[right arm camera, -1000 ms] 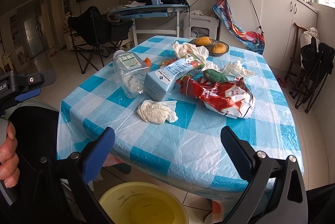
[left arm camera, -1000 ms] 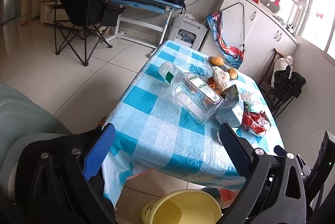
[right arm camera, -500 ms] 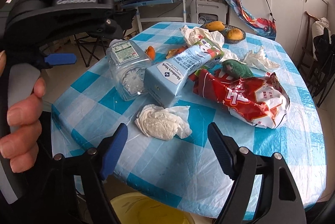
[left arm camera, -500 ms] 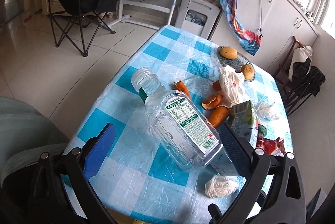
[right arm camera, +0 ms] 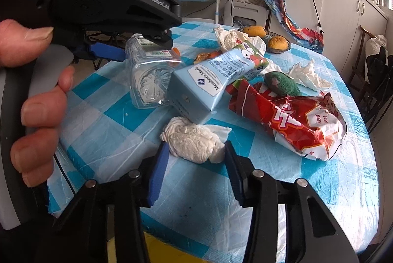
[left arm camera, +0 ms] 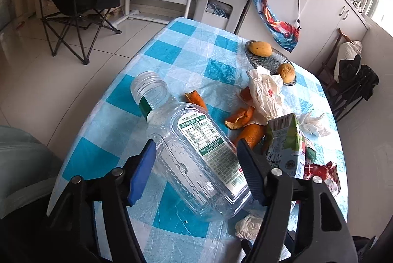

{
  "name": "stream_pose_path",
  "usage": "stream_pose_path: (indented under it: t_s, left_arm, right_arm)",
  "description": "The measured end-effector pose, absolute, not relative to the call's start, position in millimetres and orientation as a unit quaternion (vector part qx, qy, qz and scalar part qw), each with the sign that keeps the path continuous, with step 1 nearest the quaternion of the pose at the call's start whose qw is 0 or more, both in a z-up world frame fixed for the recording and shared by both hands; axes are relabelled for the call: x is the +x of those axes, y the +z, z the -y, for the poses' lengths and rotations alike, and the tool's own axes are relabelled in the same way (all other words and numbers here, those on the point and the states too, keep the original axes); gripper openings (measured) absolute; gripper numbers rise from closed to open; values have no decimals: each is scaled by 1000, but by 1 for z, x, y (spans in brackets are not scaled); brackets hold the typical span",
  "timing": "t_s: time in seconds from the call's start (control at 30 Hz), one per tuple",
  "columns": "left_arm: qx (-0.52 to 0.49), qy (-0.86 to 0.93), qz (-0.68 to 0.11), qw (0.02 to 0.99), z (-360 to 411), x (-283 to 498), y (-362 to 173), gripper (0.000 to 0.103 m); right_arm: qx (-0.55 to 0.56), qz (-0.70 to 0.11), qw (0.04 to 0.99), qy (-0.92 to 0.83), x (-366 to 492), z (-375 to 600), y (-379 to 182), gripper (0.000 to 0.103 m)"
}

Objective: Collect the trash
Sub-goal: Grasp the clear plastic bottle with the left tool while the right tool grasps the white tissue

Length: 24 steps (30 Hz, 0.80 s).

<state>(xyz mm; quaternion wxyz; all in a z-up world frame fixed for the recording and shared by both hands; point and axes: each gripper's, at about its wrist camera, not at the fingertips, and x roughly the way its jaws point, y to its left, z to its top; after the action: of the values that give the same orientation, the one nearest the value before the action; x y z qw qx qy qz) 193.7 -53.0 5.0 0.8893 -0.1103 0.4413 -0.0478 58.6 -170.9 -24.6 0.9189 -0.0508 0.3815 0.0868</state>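
A clear plastic bottle (left arm camera: 196, 155) lies on its side on the blue checked tablecloth (left arm camera: 172, 51). My left gripper (left arm camera: 196, 152) is open, its jaws on either side of the bottle's body, not clearly pressing it. The bottle's base also shows in the right wrist view (right arm camera: 149, 83). A crumpled white tissue (right arm camera: 194, 140) lies near the table's front edge. My right gripper (right arm camera: 196, 152) is open with its jaws either side of the tissue. A blue milk carton (right arm camera: 211, 83), a red snack bag (right arm camera: 294, 123) and orange peels (left arm camera: 243, 115) lie close by.
A glass dish (left arm camera: 270, 59) with two mangoes stands at the table's far side. A white plastic bag (left arm camera: 265, 88), another tissue (right arm camera: 307, 76) and a green item (right arm camera: 282, 83) lie among the trash. A yellow bin (right arm camera: 157, 250) sits below the table edge. A folding chair (left arm camera: 73, 0) stands at far left.
Both grippers have moved forward over the table and narrowed. The left one now straddles the bottle, the right one straddles the crumpled tissue.
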Motion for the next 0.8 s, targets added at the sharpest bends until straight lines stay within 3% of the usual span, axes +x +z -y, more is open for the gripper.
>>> stream_pose_path:
  t_s: [0.07, 0.3, 0.47, 0.53, 0.73, 0.8]
  left_arm:
    - [-133, -74, -445, 883, 41, 191, 4, 56]
    - [-130, -99, -464, 870, 34, 193, 5, 57]
    - [-107, -34, -467, 877, 49, 198, 8, 74]
    - [-91, -16, -471, 877, 55, 200, 6, 75]
    - [-47, -7, -485, 873, 67, 201, -1, 75]
    - [-37, -4, -486, 873, 64, 198, -6, 66]
  right_arm:
    - [-43, -384, 919, 86, 57, 173, -24, 33]
    - [-16, -386, 918, 89, 58, 179, -22, 28]
    - [-15, -388, 918, 87, 58, 179, -23, 28]
    - [-15, -388, 918, 87, 57, 179, -23, 28]
    - [-8, -389, 917, 92, 58, 180, -23, 28]
    - [-6, -388, 917, 93, 58, 182, -23, 28]
